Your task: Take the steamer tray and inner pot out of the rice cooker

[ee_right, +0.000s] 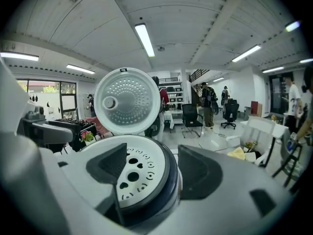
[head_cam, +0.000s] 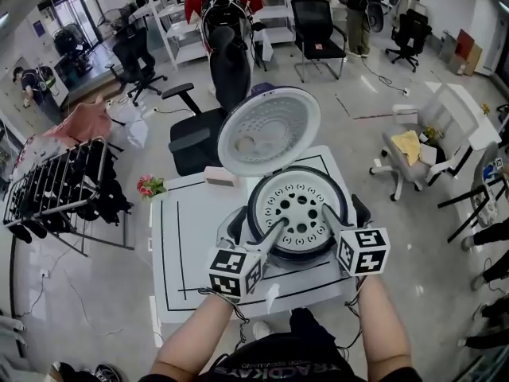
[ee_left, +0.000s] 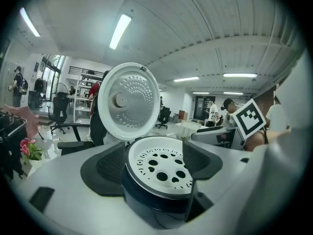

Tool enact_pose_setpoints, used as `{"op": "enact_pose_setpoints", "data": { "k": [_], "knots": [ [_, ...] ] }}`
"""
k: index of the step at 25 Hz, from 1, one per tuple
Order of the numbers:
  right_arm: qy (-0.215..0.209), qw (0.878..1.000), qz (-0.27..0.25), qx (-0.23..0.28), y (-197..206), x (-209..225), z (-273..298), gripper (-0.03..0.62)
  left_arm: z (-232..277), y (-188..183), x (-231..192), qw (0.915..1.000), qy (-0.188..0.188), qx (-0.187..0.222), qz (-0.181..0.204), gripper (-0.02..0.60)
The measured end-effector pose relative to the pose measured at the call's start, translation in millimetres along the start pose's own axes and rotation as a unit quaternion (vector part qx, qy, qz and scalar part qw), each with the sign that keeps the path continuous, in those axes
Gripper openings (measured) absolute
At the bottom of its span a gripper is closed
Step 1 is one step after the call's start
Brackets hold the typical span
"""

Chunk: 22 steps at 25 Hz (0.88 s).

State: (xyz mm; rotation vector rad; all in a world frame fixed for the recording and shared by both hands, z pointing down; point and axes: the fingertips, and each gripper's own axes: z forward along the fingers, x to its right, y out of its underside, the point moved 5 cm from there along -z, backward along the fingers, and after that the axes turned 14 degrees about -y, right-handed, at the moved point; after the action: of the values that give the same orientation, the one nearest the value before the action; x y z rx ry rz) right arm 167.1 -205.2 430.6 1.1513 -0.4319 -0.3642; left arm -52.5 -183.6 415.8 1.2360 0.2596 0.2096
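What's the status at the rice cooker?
Left gripper open, right gripper open, both at the rim. White perforated steamer tray sits in dark inner pot, not yet lifted. Round white lid up, nothing in the way.

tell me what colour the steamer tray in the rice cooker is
The steamer tray is white with dark punched holes; the left gripper view shows it best.

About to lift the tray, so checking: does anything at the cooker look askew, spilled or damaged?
Nothing stands out. The steamer tray sits evenly in the rice cooker, the lid stands fully open behind it, and the table shows no spill.
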Motion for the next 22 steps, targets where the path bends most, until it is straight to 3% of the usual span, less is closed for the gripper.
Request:
{"op": "enact_pose_setpoints", "data": {
  "k": [16, 22],
  "knots": [
    [-0.005, 0.989, -0.081, -0.128, 18.4, 28.7, 38.4, 0.318, 42.3, 14.6, 7.7, 0.9972, -0.043, -0.040, 0.047, 0.356],
    [-0.011, 0.983, -0.086, -0.165, 19.7, 33.6, 49.5, 0.302, 49.8, 18.6, 5.6, 0.9966, -0.050, -0.049, 0.043, 0.356]
  ]
}}
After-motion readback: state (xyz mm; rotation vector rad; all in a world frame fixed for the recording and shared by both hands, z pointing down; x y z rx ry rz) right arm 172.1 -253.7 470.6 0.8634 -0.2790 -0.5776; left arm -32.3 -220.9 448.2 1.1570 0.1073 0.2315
